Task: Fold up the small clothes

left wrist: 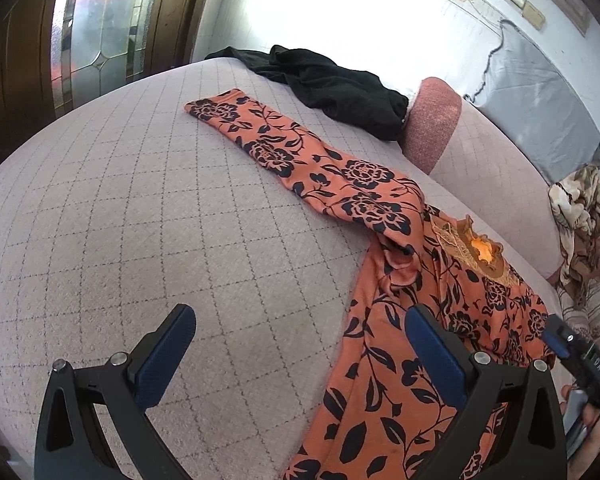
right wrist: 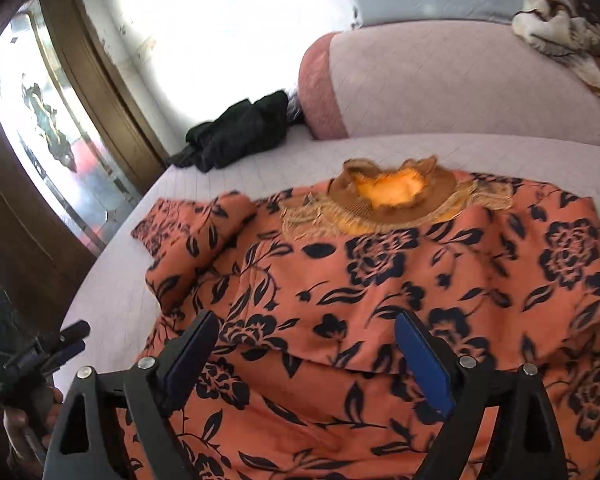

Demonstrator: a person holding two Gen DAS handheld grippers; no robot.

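An orange top with black flowers (right wrist: 380,272) lies spread on the bed, its brown ruffled collar (right wrist: 392,192) at the far side. In the left wrist view one sleeve (left wrist: 300,152) stretches away to the upper left, and the body (left wrist: 400,380) lies at the lower right. My left gripper (left wrist: 300,340) is open over the bed cover, its right finger (left wrist: 432,352) above the top's edge, with nothing between the pads. My right gripper (right wrist: 306,356) is open just above the top's body, and no cloth sits between its pads. A folded edge crosses the cloth between its fingers.
A crumpled black garment (left wrist: 332,84) lies at the bed's far end beside a pink bolster (left wrist: 432,120). The quilted lilac bed cover (left wrist: 140,220) fills the left. A patterned blanket (left wrist: 588,216) is heaped at the right. A wooden door with glass (left wrist: 92,28) stands beyond the bed.
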